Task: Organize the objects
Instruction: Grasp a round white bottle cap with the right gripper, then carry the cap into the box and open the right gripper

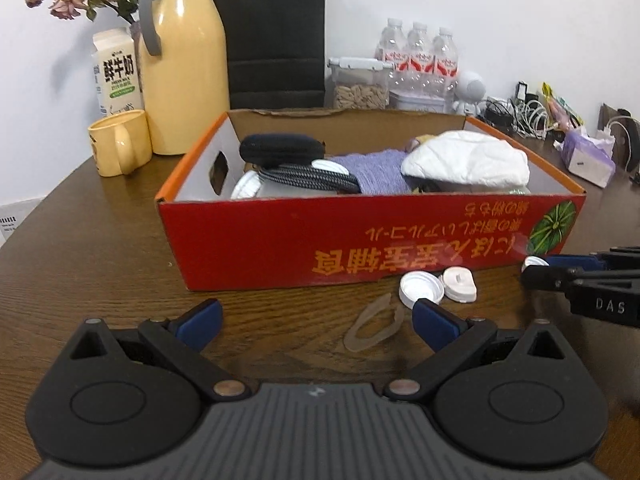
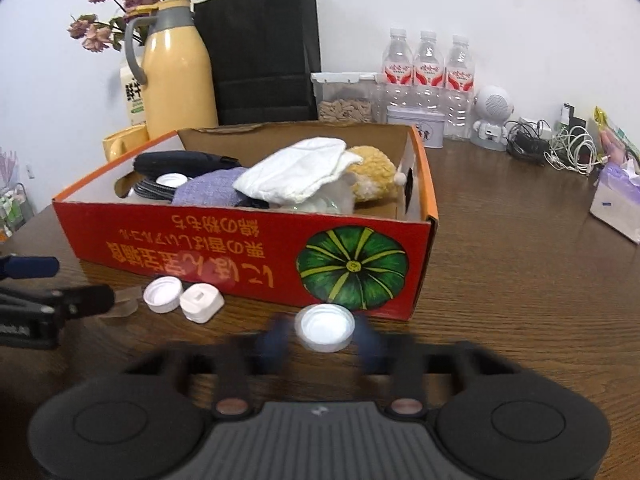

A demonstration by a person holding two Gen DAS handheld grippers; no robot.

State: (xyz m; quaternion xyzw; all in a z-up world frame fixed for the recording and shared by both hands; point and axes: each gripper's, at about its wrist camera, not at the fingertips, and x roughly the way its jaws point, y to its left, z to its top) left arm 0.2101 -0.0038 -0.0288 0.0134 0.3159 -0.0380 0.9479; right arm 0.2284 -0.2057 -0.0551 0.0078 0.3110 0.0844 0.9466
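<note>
A red cardboard box [image 1: 360,240] [image 2: 240,256] stands on the wooden table, filled with a white cloth [image 1: 464,164], a purple cloth, a black case and a cable. In front of it lie a white cap [image 1: 422,288] [image 2: 163,294], a small white plastic piece [image 1: 460,284] [image 2: 201,303] and a translucent loop [image 1: 374,322]. My left gripper [image 1: 316,312] [image 2: 80,282] is open just above the table, with the loop between its fingers, untouched. My right gripper [image 2: 325,338] [image 1: 534,270], blurred, has its fingers against both sides of another white cap [image 2: 325,328] on the table.
Behind the box stand a yellow thermos [image 1: 184,72], a yellow mug [image 1: 120,142], a milk carton [image 1: 116,72], a black paper bag [image 1: 276,32], a snack container and water bottles [image 1: 418,56]. At the right lie tangled cables [image 2: 560,148] and a tissue pack [image 2: 618,204].
</note>
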